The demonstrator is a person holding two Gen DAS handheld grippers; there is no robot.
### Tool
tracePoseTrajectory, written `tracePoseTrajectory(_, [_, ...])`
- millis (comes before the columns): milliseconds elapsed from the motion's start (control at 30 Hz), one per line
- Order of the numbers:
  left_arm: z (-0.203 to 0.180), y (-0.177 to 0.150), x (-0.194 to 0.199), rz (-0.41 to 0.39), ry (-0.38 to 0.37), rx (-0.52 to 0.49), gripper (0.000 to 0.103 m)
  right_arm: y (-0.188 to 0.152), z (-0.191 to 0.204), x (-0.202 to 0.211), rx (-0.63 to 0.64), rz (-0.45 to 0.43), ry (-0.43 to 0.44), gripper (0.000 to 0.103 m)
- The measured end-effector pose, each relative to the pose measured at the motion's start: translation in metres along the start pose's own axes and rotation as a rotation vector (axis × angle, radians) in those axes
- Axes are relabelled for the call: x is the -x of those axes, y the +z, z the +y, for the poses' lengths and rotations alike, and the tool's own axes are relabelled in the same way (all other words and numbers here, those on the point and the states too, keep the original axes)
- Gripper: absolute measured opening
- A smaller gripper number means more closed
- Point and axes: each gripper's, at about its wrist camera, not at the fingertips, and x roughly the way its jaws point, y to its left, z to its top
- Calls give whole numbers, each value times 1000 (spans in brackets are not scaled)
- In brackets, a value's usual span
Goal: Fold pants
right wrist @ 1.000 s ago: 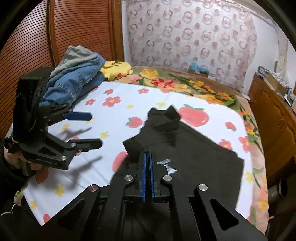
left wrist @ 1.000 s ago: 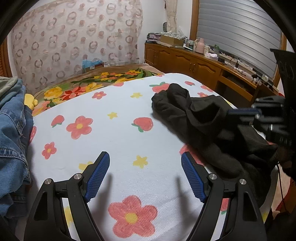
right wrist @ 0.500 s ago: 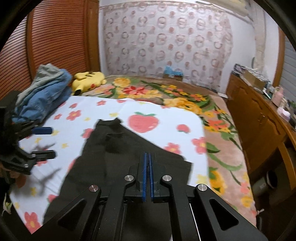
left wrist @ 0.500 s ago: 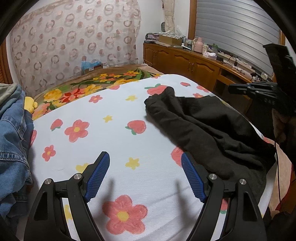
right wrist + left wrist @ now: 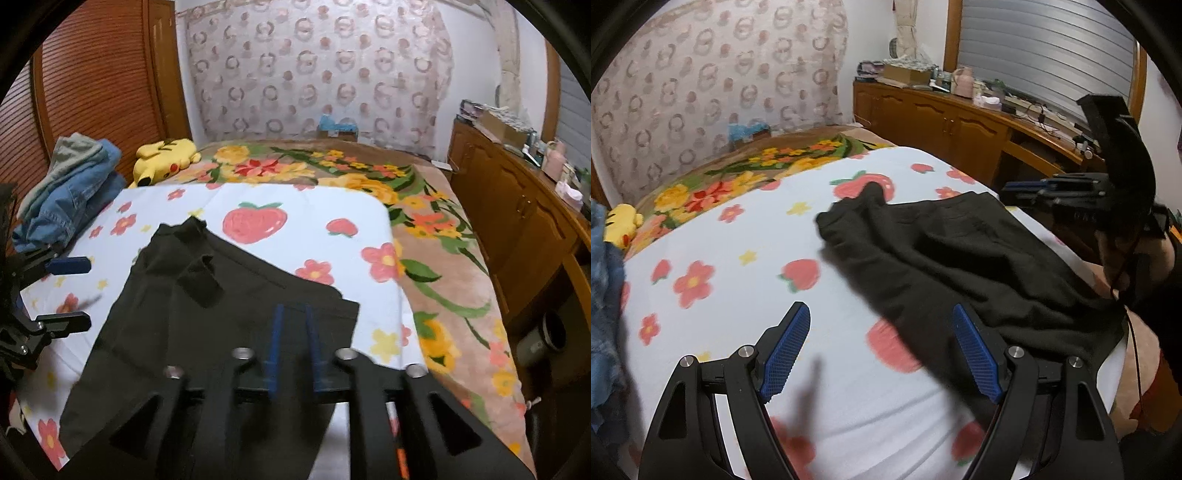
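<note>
Two grippers work over one pair of black soft-cloth pants, which lies spread but rumpled on the white flower-and-strawberry printed sheet of the bed. The right gripper hovers above the near edge of the cloth, its blue-padded fingers parting with a narrow gap and nothing pinched between them. The left gripper stands wide and empty over the sheet beside the dark cloth. This looks like the laying-out step; next, each gripper probably needs a corner to smooth and fold.
</note>
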Motion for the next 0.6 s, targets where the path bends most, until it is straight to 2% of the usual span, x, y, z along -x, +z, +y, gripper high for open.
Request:
tracePoseTrajectory(133, [-1,11,-12,23,5,-1,80,-1,0,-11,12,31,53,26])
tracePoseTrajectory(267, [1,19,-20,44,36,-11,80,0,-4,-13,17,46,96,26])
tracePoseTrajectory(600, [9,32,-40,73,80,-23,80,-1,-4,-32,53,87,120,26])
